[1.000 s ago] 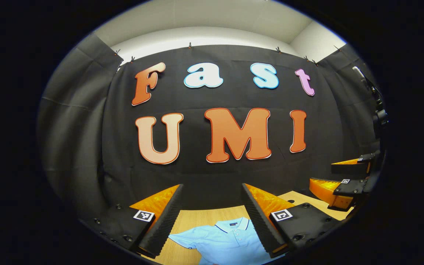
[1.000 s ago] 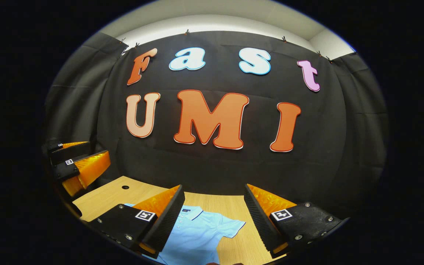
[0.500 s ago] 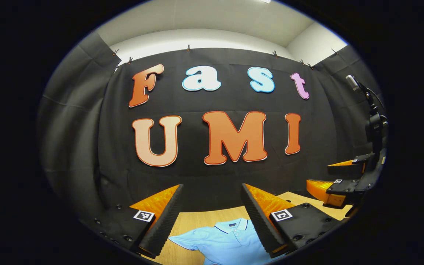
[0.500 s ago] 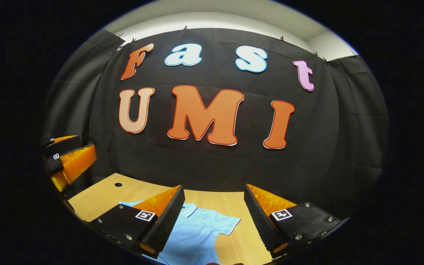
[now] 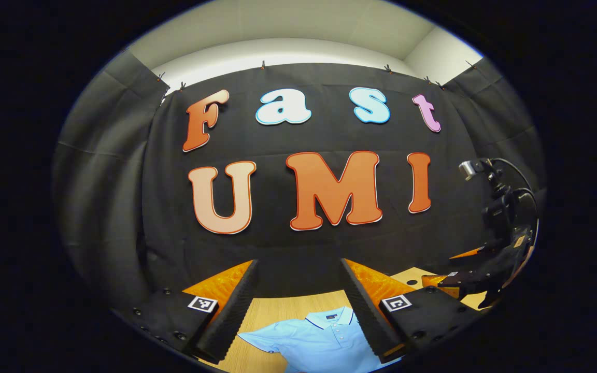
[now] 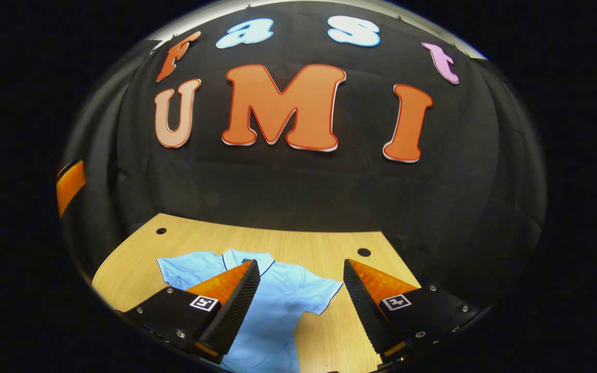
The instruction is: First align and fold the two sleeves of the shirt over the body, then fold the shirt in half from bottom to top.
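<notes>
**Sleeve fold not yet begun: both grippers held above the shirt**

A light blue polo shirt (image 6: 272, 305) is laid flat near the front edge of the table (image 6: 298, 243), collar toward the far edge, both short sleeves spread outward. The right gripper (image 6: 301, 300) is held over it with jaws wide apart and nothing gripped; the left gripper (image 5: 298, 305) likewise, jaws wide and empty. For a clean fold, each sleeve is best pinched at its cuff and carried inward so its edge lines up with the body. Counted: one shirt, two sleeves, two grippers, two holes in the table.
</notes>
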